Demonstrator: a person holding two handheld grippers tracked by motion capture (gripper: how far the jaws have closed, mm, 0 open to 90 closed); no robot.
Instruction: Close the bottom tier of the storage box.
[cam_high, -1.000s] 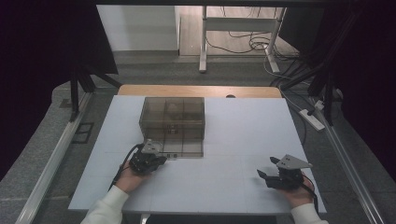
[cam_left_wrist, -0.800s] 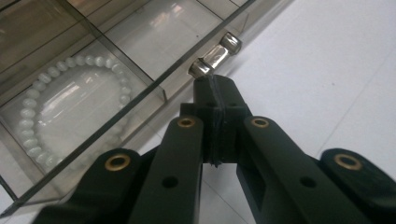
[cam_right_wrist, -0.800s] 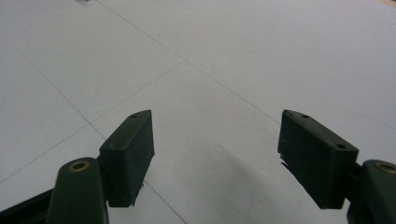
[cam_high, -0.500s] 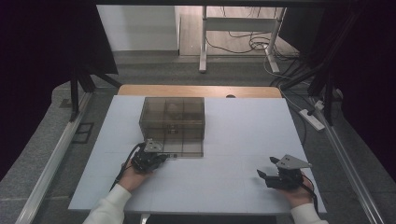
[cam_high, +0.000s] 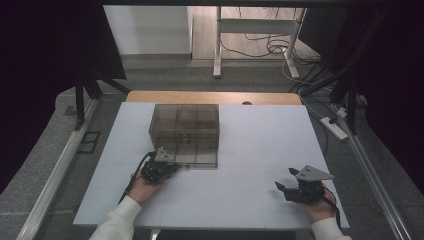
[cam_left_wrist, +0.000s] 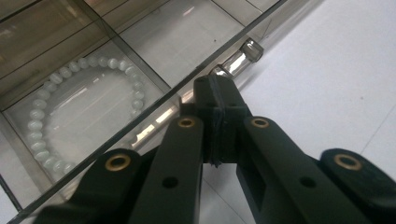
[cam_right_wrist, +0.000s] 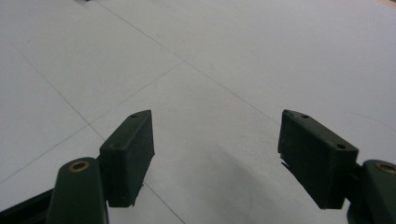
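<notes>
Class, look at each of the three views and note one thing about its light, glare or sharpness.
High view: dark surroundings, white table bright. Left gripper view: glare streaks on the clear box and its handle; the near jaws look soft. Right gripper view: even light, faint shadow on the table between the open jaws.

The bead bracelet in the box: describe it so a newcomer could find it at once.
On the white table stands a smoky transparent box with a drawer pulled toward the person. In the drawer compartment just beyond the left gripper, which is shut at the drawer's clear bar handle, lies the bracelet: a ring of pale, milky round beads; the compartment beside it looks bare.
</notes>
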